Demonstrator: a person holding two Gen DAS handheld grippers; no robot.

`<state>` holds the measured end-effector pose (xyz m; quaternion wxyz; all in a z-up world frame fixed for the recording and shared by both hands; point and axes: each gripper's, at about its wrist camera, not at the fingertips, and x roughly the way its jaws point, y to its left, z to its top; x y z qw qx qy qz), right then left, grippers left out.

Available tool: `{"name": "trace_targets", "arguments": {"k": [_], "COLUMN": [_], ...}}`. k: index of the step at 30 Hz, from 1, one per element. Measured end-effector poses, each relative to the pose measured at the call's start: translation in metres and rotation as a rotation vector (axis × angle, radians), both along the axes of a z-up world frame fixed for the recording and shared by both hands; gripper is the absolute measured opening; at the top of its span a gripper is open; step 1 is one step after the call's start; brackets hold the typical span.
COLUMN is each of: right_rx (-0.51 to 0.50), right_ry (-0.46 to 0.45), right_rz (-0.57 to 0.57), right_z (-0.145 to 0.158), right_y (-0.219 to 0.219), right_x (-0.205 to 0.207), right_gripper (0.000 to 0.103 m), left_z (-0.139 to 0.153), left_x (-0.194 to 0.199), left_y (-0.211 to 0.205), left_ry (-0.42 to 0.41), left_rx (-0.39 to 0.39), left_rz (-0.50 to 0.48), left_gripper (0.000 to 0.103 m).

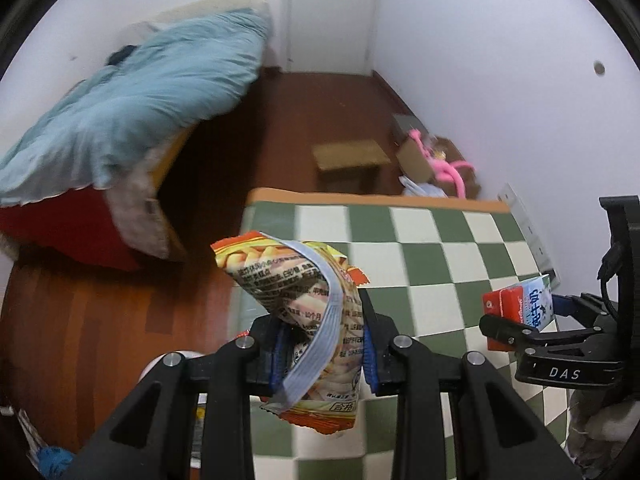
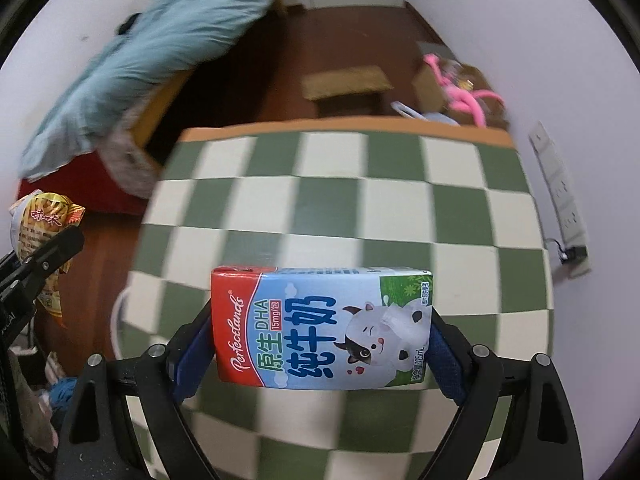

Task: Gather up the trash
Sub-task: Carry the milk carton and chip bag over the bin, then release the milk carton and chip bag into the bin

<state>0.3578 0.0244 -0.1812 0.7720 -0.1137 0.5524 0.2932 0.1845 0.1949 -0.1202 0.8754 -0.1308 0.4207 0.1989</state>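
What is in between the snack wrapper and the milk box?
Nothing but bare checkered tablecloth. In the left wrist view it shows between the snack wrapper and the milk carton, each clamped in its own gripper.

A green-and-white checked table is showing beyond the tool; the red, blue and white milk carton is displaying a cartoon cow.
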Motion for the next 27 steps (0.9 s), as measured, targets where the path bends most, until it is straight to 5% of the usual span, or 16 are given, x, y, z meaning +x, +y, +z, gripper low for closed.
{"name": "trace_targets", "arguments": {"k": [7, 12, 23, 25, 27], "right_rx": [0.073, 0.075, -0.047, -0.086, -0.129], "right_ry": [0.005, 0.039, 0.139, 0.142, 0.147], "right_rz": [0.141, 0.245, 0.42, 0.448, 0.469], "right_z": [0.028, 0.018, -0.071, -0.088, -0.104], "right_y": [0.069, 0.124, 0.248, 0.269, 0.285], "right_x": [-0.08, -0.135, -0.212, -0.219, -0.222], "right_gripper": [0.092, 0.092, 0.092, 0.092, 0.092], "left_z": [0.023, 0.004, -0.127, -0.148, -0.161], "left_x": [-0.085, -0.131, -0.2, -0.206, -0.211], "left_y": [0.046, 0.079, 0.177, 0.19, 0.198], "left_ry": [-0.036, -0.015, 0.061, 0.086, 0.096], "left_rx": [0.009, -0.025, -0.431, -0.468, -0.486], "left_rz": [0.118, 0.201, 0.386, 0.426, 0.456], "left_gripper": [0.027, 0.027, 0.031, 0.049, 0.078]}}
